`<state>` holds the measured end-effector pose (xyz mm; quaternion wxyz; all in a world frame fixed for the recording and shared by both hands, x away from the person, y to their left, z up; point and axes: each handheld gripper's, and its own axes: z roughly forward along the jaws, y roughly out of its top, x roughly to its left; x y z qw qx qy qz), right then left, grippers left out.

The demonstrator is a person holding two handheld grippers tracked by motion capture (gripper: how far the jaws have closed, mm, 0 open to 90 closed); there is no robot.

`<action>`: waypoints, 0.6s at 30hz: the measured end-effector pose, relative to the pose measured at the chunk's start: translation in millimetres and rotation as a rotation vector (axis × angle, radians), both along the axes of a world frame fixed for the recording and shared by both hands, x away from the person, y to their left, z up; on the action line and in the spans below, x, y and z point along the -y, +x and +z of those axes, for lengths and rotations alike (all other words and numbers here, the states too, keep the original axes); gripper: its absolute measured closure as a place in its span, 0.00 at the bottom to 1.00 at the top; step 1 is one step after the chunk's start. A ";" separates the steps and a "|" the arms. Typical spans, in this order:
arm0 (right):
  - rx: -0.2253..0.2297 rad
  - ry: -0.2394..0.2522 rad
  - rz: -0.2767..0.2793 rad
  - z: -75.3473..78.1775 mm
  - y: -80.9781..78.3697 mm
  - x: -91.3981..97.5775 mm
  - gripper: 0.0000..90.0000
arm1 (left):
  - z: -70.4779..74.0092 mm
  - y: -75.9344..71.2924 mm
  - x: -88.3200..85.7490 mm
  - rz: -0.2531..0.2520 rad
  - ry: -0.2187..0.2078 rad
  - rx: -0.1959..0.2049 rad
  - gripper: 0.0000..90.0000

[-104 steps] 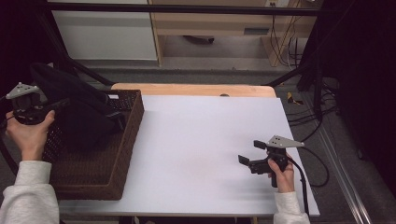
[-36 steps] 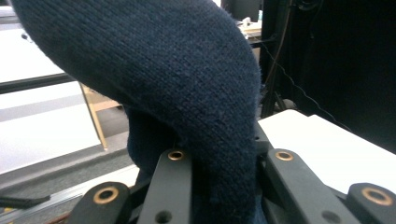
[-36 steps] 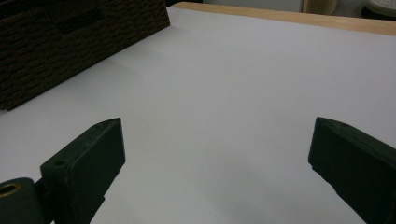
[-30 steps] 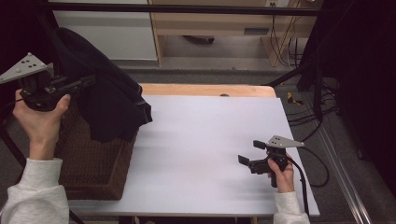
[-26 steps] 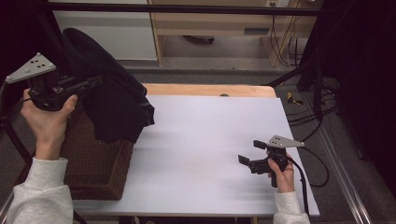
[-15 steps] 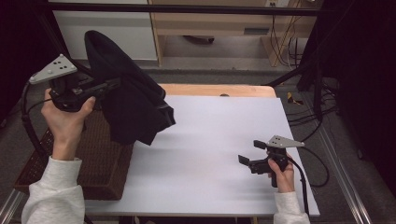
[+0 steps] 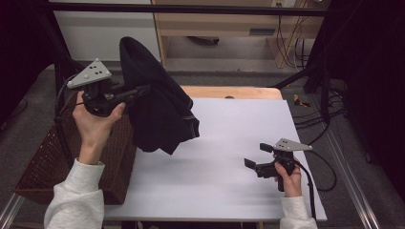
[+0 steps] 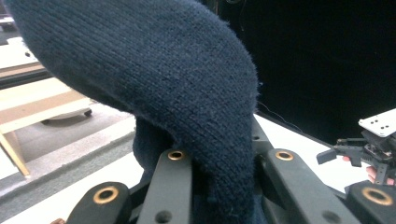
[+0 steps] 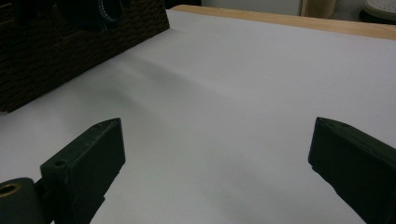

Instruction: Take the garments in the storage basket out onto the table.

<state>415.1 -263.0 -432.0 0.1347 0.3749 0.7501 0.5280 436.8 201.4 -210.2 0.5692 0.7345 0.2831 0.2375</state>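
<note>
Left tool (image 7: 138, 90) clamped on dark knit garment (image 7: 157, 109), hanging above bench's (image 7: 229, 191) left edge beside basket (image 7: 43, 167) | right tool (image 7: 255, 156) apart, empty, near right edge | step: carrying garment onto bench | next: lower and spread it flat

- We find the left gripper (image 8: 219, 186) clamped on a dark navy knitted garment (image 8: 154, 79), the cloth pinched between its black jaws.
- The knit bulges over and above the jaws.
- A white tabletop (image 8: 289, 140) lies beyond.
- At far right, the right gripper (image 8: 369, 149) sits in a hand (image 8: 377, 173), well apart.
</note>
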 end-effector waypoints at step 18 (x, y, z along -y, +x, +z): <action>-0.002 0.007 -0.004 0.5 -0.2 0.9 0.05 | -19.6 14.4 41.8 -0.059 0.030 -0.036 0.86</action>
